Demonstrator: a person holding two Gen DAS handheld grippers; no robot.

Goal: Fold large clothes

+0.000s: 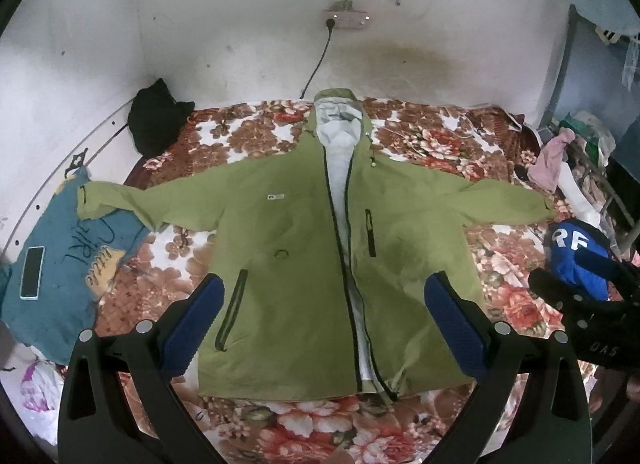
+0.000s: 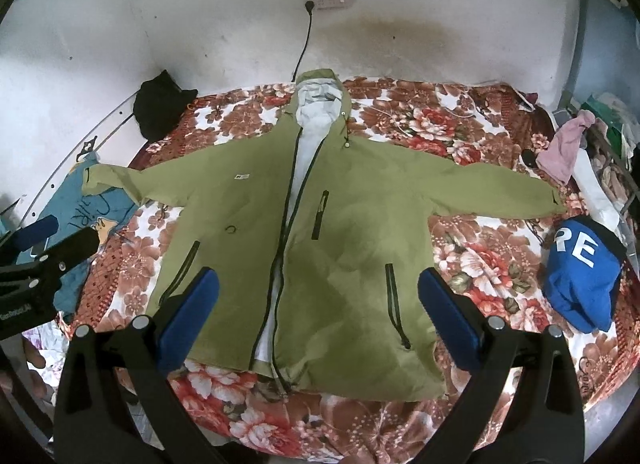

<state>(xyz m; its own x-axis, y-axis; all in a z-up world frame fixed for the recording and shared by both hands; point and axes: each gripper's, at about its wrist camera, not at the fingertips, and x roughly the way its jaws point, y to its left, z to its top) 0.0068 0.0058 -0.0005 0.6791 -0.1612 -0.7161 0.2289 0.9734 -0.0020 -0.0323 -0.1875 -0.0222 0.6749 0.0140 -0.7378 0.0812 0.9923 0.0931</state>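
Both tools hang above the near hem with nothing between their blue pads: the left tool (image 1: 320,320) spread wide at 6 o'clock, the right tool (image 2: 318,314) spread just as wide beside it. I judge they are held high and released to take in the whole garment before any fold begins. The green jacket (image 1: 304,256) lies face up on the floral bed (image 1: 512,264), centred, unzipped, pale lining showing down the middle. Its sleeves stretch flat toward 9 and 3 o'clock, the left cuff lying over a teal shirt (image 1: 60,264), a blue garment (image 2: 580,276) near the other cuff. The hood points to 12 o'clock against the wall, and a black cloth (image 1: 156,119) sits at 10 o'clock
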